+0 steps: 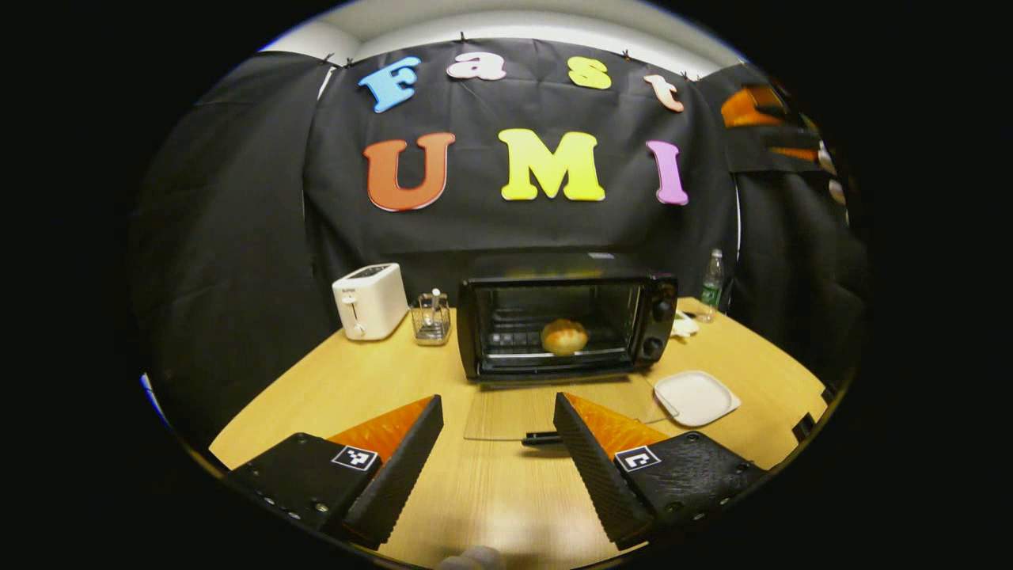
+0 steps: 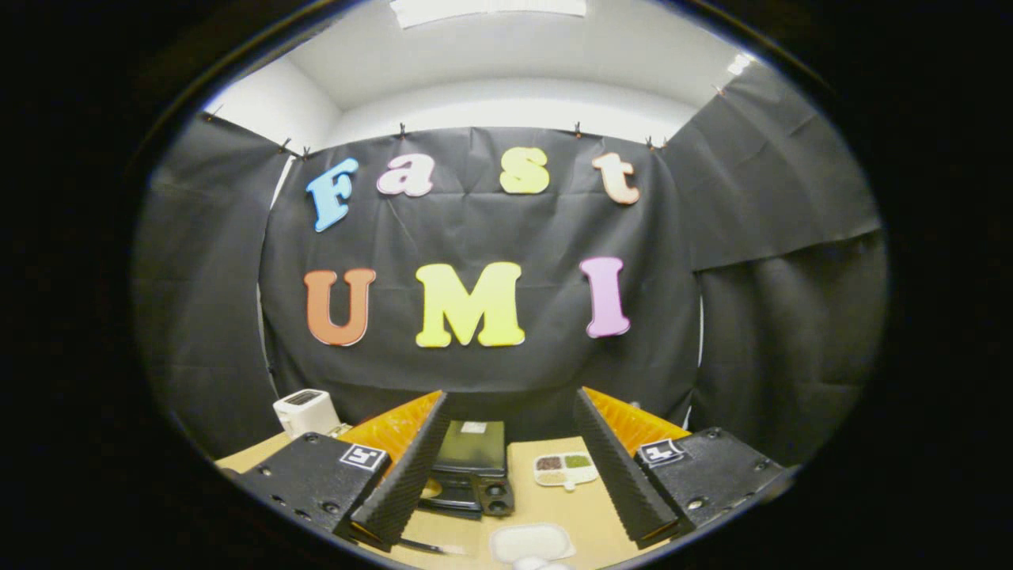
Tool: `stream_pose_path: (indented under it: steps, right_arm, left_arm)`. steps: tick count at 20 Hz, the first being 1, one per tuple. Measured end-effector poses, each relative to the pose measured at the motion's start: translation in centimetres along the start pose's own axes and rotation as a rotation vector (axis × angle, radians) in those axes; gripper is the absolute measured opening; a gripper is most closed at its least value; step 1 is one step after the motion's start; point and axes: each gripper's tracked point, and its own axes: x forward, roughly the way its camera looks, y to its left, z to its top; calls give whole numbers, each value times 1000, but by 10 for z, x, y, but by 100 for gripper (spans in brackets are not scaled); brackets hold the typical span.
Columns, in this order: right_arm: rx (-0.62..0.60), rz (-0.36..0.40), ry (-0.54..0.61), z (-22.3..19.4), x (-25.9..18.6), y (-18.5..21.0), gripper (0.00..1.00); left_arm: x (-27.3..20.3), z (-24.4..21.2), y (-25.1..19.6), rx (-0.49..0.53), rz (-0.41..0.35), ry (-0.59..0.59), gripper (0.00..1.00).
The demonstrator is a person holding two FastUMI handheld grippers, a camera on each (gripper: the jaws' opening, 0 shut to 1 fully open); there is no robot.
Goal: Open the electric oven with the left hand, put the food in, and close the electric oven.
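The oven [image 1: 567, 317] stands ahead of the left gripper [image 1: 498, 443], its glass door [image 1: 554, 408] folded down flat and the bun [image 1: 563, 336] already on the rack inside. Only closing remains. Both the left gripper and the right gripper [image 2: 506, 467] hold their fingers apart, gripping nothing.

oven [image 1: 566, 317] mouth open; lowered door [image 1: 554, 412] lies across the approach.

Black cloth wall [image 2: 475, 237], white ceiling [image 2: 506, 63], probably ceiling light [image 2: 487, 9], wooden table [image 1: 380, 388]
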Motion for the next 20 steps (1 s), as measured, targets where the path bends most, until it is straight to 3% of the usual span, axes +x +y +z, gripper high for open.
stream_pose_path:
  steps: [5,8,9,10,13,14,16,20]
  right_arm:
    - [65,-55,-52,49,-20,-46,96]
    - [57,-73,-70,63,-25,-62,96]
    - [56,-71,-70,63,-25,-63,96]
    - [53,-72,-70,64,-26,-66,96]
    - [45,-71,-69,65,-25,-72,96]
    - [47,-71,-69,65,-23,-73,96]
    - [49,-70,-56,61,-21,-77,96]
    - [50,-66,-31,51,-14,-77,96]
  left_arm:
    - [19,-55,-42,59,-57,107,93]
    - [30,-79,-66,36,-77,170,93]
    - [34,-82,-72,27,-82,189,93]
    - [39,-87,-75,16,-80,204,100]
    - [54,-101,-88,-12,-72,268,100]
    - [57,-102,-89,-16,-67,277,95]
    - [63,-105,-89,-4,-64,283,100]
    - [71,-110,-80,6,-64,292,100]
